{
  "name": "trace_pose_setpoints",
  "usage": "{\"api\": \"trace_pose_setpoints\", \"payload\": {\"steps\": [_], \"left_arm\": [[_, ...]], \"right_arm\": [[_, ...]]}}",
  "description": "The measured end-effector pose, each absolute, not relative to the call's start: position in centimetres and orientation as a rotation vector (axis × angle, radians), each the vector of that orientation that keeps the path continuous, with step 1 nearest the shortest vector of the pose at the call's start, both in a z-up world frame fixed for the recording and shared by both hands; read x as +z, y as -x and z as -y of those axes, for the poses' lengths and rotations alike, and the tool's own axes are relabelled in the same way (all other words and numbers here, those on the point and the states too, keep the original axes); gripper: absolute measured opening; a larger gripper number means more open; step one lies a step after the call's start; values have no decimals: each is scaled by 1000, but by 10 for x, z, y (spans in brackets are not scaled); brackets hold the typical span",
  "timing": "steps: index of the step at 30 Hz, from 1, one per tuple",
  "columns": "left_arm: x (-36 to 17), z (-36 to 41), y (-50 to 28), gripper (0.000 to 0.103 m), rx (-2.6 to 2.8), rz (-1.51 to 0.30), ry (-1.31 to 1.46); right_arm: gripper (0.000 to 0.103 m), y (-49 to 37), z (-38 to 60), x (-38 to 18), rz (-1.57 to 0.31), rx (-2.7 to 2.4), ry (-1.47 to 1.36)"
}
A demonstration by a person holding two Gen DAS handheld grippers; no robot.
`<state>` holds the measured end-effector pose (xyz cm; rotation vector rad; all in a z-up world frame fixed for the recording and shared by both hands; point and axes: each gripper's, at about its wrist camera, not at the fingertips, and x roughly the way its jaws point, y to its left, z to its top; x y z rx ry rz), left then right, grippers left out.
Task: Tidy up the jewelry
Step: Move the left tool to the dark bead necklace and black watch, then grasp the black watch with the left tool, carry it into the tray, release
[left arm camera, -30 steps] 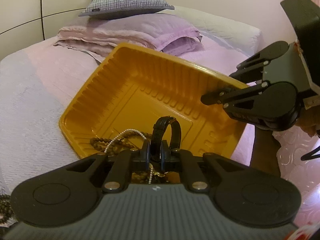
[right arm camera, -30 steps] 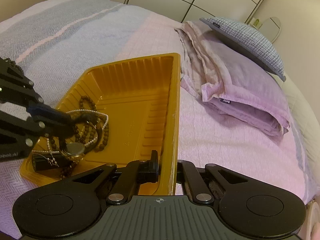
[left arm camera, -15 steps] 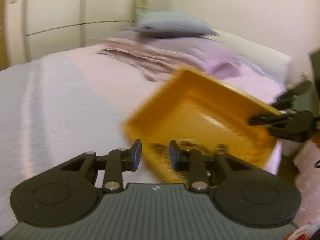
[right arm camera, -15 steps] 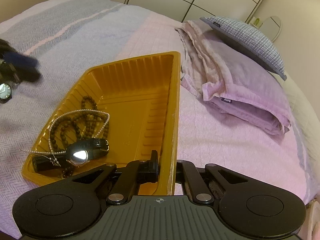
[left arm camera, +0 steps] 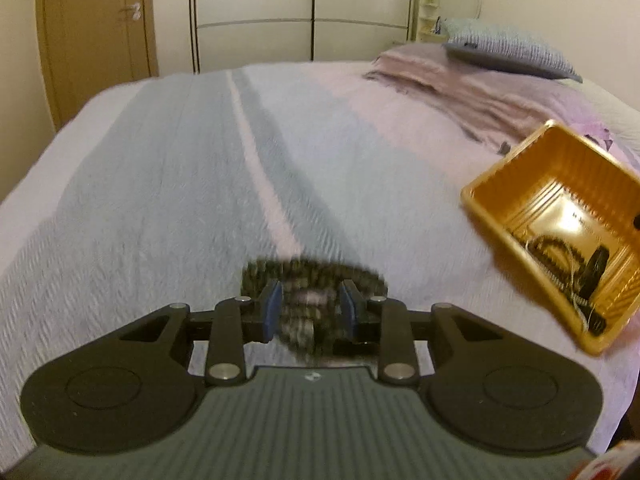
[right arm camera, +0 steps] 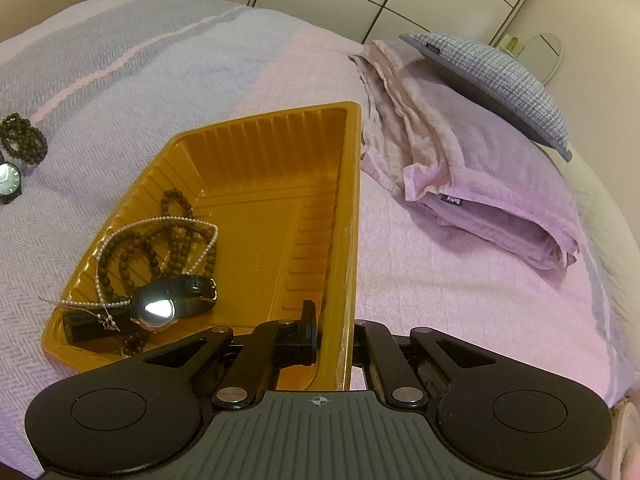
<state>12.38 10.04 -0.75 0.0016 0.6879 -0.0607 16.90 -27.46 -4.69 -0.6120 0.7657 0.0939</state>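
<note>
Beside the tray, on the bedspread: you are working at a dark bead bracelet (left arm camera: pixel 312 280), blurred in the left wrist view, lying well apart from the yellow tray (right arm camera: pixel 348 216).
Left gripper (left arm camera: pixel 310 312): you are holding it wide open, the blue pads (left arm camera: pixel 273 307) standing either side of the beads; nothing is clamped yet.
Right gripper (right arm camera: pixel 334 340): you are pinching the tray's near wall, one finger inside, one outside.
Key relation: the bracelet is lying directly ahead of and between the left jaws, its long axis running across them, side to side; the left hand is plainly the nearer one.
Still outside the tray: a second watch (right arm camera: pixel 9 182) is sitting just beside the bead bracelet, in the right wrist view.
Tray contents: a brown bead necklace (right arm camera: pixel 160 240), a fine pearl strand (right arm camera: pixel 160 222) and a black-strapped watch (right arm camera: pixel 160 308) are resting at the tray's far-left end.
Materials: the tray is thin, ribbed, glossy plastic, likely flexing under the pinch; the beads are round and loose, the bedspread (left arm camera: pixel 160 184) is soft and woven.
Judgement: you are probably closing on the bracelet next.
</note>
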Motion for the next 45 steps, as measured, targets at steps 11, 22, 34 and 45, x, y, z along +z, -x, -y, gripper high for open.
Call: {"api": "trace_pose_setpoints", "payload": {"steps": [11, 22, 34, 45], "left_arm": [[-50, -65, -130, 29, -130, -772, 50], [-66, -67, -145, 28, -69, -793, 218], [-55, -71, -138, 8, -101, -751, 309], [-21, -44, -132, 8, -190, -685, 274]], "right_arm": [[4, -168, 274, -47, -766, 95, 614], [4, -168, 276, -47, -767, 95, 614], [4, -168, 275, -48, -765, 94, 613], [4, -168, 275, -48, -766, 94, 614]]}}
